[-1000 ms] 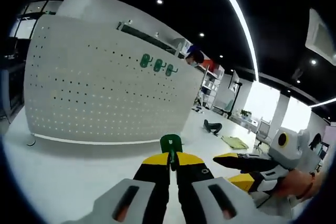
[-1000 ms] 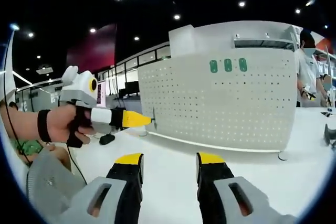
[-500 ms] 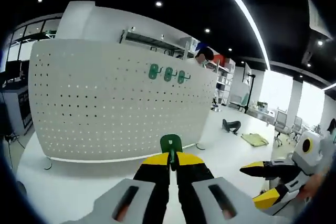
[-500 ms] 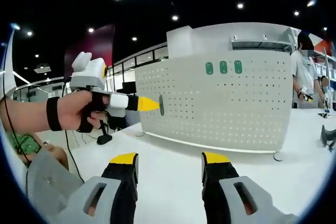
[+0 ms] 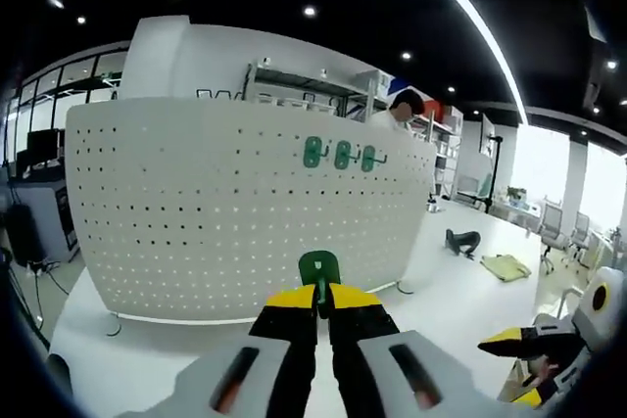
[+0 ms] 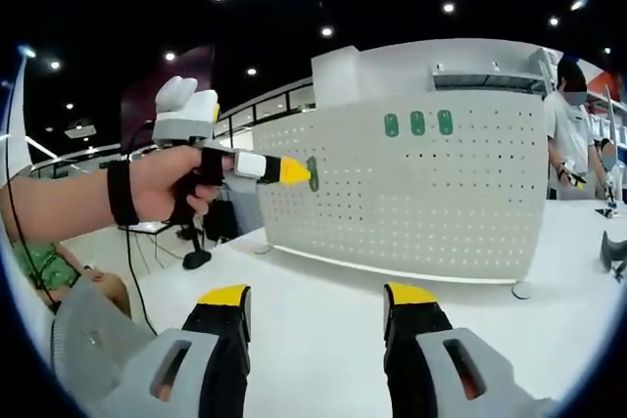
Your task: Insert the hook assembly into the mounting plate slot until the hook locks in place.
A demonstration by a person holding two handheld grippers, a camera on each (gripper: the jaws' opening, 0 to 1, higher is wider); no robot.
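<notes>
— Where is the hook (image 5: 318,266)?

— Pinched between the closed jaws of the left gripper (image 5: 319,302), its green rounded top standing above the yellow tips. In the right gripper view the same hook (image 6: 313,173) shows edge-on, a thin green sliver at the tip of the left gripper (image 6: 294,171), held in the air in front of the pegboard (image 6: 421,188) and not touching it.

— And the board itself?

— A white perforated pegboard (image 5: 235,208) standing upright on the white tabletop (image 5: 167,359). Three green hooks (image 5: 340,155) already hang in a row near its top edge; the right gripper view shows them (image 6: 418,123) face-on as three small green tabs.

— What does one view give that the other doesn't?

— The right gripper view shows the hand (image 6: 171,183) gripping the left gripper, with a black strap on the wrist. The left gripper view shows the right gripper (image 5: 534,359) low at the right, its yellow tips partly cut off by the edge.

— The right gripper's jaws?

— In its own view the right gripper (image 6: 318,305) has them wide apart and empty over bare tabletop (image 6: 313,281).

— Anything hard to make out?

— The hook's prongs are hidden behind its plate and the jaws. A person (image 6: 578,134) stands past the board's right end, partly cut off; in the left gripper view that person (image 5: 402,110) peeks over the board's top. A small dark object (image 5: 460,242) and a yellowish cloth (image 5: 506,266) lie farther along the tabletop, too small to identify.
</notes>
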